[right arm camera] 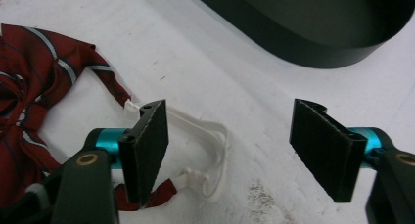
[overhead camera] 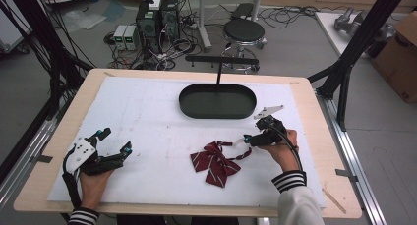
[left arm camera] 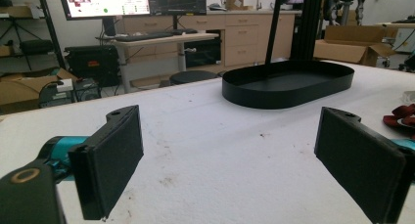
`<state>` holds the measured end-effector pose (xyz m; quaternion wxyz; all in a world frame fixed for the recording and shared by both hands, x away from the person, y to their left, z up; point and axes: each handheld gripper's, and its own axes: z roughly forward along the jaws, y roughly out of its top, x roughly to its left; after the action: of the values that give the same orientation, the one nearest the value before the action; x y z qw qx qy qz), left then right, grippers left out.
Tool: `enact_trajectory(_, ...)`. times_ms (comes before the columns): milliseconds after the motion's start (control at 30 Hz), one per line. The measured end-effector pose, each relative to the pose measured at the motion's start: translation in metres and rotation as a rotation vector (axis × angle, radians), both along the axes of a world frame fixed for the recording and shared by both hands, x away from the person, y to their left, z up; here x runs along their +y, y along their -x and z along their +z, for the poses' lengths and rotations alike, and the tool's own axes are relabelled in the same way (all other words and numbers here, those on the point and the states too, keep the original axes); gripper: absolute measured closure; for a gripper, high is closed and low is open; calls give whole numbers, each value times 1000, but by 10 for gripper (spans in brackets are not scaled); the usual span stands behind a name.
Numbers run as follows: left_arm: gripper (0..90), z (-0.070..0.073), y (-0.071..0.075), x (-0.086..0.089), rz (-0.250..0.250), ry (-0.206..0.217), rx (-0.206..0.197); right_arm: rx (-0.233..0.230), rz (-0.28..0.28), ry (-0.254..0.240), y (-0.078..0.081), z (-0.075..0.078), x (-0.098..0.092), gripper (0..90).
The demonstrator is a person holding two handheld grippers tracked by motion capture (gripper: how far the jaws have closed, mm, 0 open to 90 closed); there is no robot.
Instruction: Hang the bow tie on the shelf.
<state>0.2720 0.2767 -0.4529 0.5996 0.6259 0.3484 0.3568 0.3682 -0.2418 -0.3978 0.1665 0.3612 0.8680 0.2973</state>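
Nearest the person, two hands in striped cuffs rested on the white sheet covering the light wooden table [overhead camera: 314,136]. The left claw [overhead camera: 115,140] sat at the near left of the table, its black padded jaws spread wide with nothing between them; in the left gripper view only bare white sheet lay between its pads [left arm camera: 115,158].

The right claw [overhead camera: 247,138] was at the near right, pointing toward the middle of the table. Its jaws stood apart, pressing on nothing. In the right gripper view the white elastic loop [right arm camera: 213,136] of the dark red striped fabric bow tie [overhead camera: 215,161] lay on the sheet between them, close beside one pad [right arm camera: 147,150] and well clear of the other; whether that pad touched the loop could not be told.

The bow tie itself lay flat on the sheet just left of the right claw, near the front edge, its loop reaching toward that claw.

Farther back, at the middle of the table, stood a black oval metal tray [overhead camera: 192,104] with a thin black post [overhead camera: 219,75] rising from its far side and carrying a crossbar. Beyond the table, a round black stool [overhead camera: 244,31] and computer towers [overhead camera: 157,18] with tangled cables stood on the grey floor.
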Motion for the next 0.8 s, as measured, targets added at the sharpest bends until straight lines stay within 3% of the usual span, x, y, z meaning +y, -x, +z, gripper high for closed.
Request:
enact_trajectory(67,111,0,0,0,1,0,-1,33,-2,-10,-2,-3,0,359)
enact_trajectory(133,111,0,0,0,1,1,0,55,10,23,-4,-6,2,420)
enact_trajectory(267,111,0,0,0,1,1,0,87,3,38,-6,-10,2,456)
enact_trajectory(500,111,0,0,0,1,0,1,116,14,56,-8,-12,4,537)
enact_trajectory(800,111,0,0,0,3,2,2,158,25,137,-13,-11,11,607)
